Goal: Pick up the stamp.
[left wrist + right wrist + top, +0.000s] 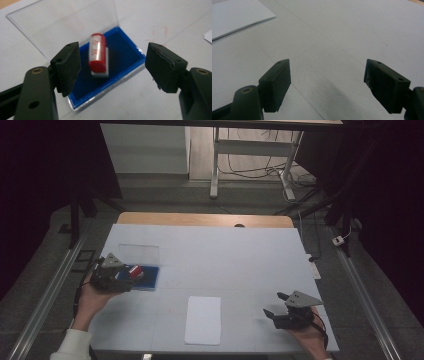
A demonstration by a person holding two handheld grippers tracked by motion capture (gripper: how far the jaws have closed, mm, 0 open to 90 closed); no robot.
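From the high view, a pale table [240, 255] carries a blue tray [150, 277] at its left side, with a red stamp [135, 270] lying on it and a clear lid [139, 254] folded flat behind. The left gripper [131, 274], held in a hand [92, 297], sits right over the near-left part of the tray, its tips at the stamp; whether they touch cannot be told from here. A white sheet [203, 319] lies at the front middle, well apart from both tools. The right gripper [274, 306] is at the front right, low over bare table, its jaws spread wide and pointing left toward the sheet. In the left gripper view, the jaws stand wide apart with nothing between the pads; the stamp [98, 56], a red cylinder on a white base, lies in the tray [127, 52] ahead of and between them, nearer the left jaw but clear of it. The lid [67, 27] lies open on the table beyond. In the right gripper view, the jaws are wide and empty over the table [332, 50], and a corner of the sheet [237, 17] shows at upper left.
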